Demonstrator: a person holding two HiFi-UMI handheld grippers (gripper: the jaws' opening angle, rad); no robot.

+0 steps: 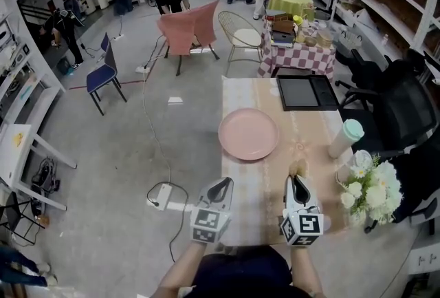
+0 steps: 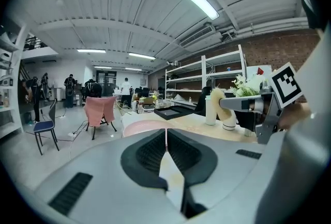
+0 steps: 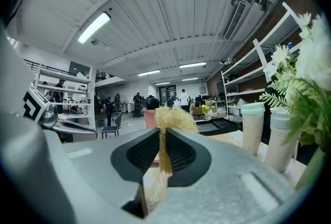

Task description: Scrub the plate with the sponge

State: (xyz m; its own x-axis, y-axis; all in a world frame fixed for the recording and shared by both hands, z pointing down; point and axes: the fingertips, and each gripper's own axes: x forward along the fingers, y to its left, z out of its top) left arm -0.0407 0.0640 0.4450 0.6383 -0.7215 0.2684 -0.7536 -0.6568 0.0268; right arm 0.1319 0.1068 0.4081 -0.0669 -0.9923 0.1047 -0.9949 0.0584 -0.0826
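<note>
Right gripper [image 3: 162,140] is pinching a pale yellow sponge [image 3: 175,117]. Its two jaws are pressing flat on a thin netted tail of the sponge, while a fluffy tuft is sticking out past the tips. Left gripper [image 2: 166,137] is sitting with its jaws pressed together on nothing.

Seen from the head view, the left gripper and the right gripper are hovering side by side over the near end of a long table [image 1: 268,217] that is wearing a beige patterned cloth. The pink plate [image 1: 249,133] is lying flat and empty on that cloth, further along the table, apart from both grippers. The sponge is not touching it. Beyond the plate a black tray [image 1: 306,91] is resting on the table. To the plate's right a tall cup with a teal lid [image 1: 346,137] is standing, and near it a bunch of white flowers [image 1: 368,186].

The sponge is looking like loose mesh, probably very light, soft and springy, so it is likely to flatten and spread when pushed onto the plate. Holding it by the thin tail is leaving the tuft free to do the rubbing. The plate is looking stiff and smooth, possibly breakable, and it may be sliding on the cloth once scrubbing pressure comes on. The near rim is seeming the best place to steady it, and the left gripper would be needing to open first.
</note>
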